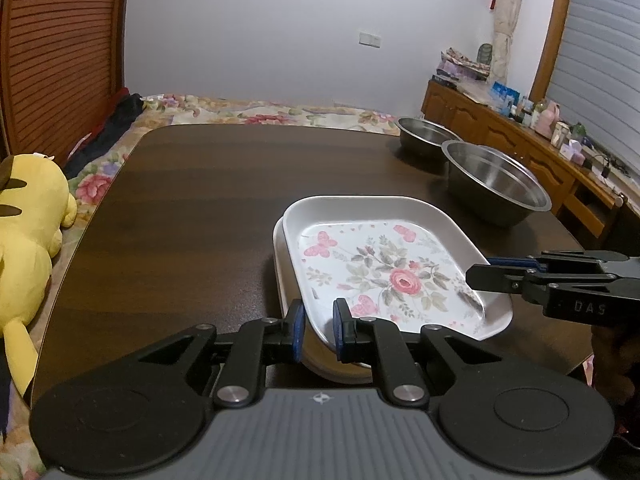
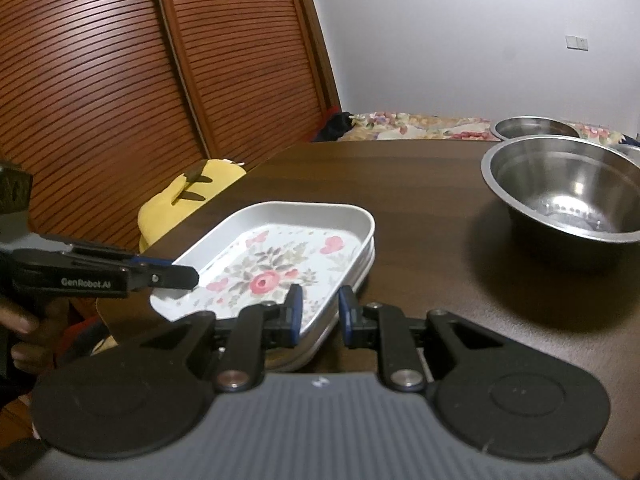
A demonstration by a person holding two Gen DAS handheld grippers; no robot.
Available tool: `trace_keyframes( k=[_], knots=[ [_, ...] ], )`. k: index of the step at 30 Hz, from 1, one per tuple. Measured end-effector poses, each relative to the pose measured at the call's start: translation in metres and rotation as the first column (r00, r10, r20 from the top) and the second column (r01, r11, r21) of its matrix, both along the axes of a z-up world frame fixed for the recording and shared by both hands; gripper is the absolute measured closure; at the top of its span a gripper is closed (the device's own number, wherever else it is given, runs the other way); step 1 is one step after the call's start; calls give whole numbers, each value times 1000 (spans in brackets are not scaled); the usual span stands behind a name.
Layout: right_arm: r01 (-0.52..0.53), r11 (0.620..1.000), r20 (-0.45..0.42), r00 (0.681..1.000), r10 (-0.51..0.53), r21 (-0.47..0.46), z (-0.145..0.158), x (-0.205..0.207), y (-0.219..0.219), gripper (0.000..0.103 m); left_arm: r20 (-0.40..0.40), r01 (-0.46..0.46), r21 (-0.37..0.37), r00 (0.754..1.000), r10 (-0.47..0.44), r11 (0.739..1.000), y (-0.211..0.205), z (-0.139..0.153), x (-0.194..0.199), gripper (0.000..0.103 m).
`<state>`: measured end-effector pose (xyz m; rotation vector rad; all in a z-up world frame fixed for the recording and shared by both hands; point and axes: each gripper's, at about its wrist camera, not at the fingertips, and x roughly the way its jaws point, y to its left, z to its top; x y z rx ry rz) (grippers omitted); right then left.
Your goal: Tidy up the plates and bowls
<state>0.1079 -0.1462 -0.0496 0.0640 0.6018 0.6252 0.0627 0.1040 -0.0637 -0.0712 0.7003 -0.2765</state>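
Plates with a rose and butterfly print [image 1: 384, 272] are sitting stacked on the dark wooden counter [image 1: 192, 208], the top one lying slightly askew over a plain white one beneath it [image 1: 280, 264]. Two steel bowls are standing apart from the stack toward the far right of the counter, the nearer, larger bowl [image 2: 560, 188] in front of a smaller one [image 1: 428, 136].

The left hand-held gripper [image 1: 318, 328] is straddling the near rim of the stack, its blue-padded fingers [image 1: 297, 320] parted, one on each side of the plate edge; whether the pads are touching it cannot be told. The right hand-held gripper [image 2: 320, 312] is likewise sitting spread at the stack's other side, with the plate rim passing between its fingers. Each tool is appearing side-on in the other's view, reaching over the plate.

A yellow plush toy [image 1: 28, 216] is lying on the floral bed beside the counter.
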Motion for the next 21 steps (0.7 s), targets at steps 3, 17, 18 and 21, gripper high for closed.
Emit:
trace_keyframes(
  k=[3, 17, 18, 21],
  knots=[
    [4, 1000, 2, 1000, -4, 2, 2, 0, -2, 82, 6, -4, -2, 1000, 4, 1000, 0, 2, -1, 86],
    [8, 1000, 22, 1000, -8, -3, 9, -7, -6, 82, 49, -4, 22, 999, 3, 1000, 0, 14, -5, 76],
    [10, 1000, 29, 1000, -10, -4, 11, -7, -7, 82, 54, -3, 25, 999, 1, 1000, -1, 16, -5, 73],
    [25, 1000, 51, 998, -24, -7, 18, -9, -12, 82, 71, 3, 31, 997, -5, 1000, -3, 20, -3, 71]
  ],
)
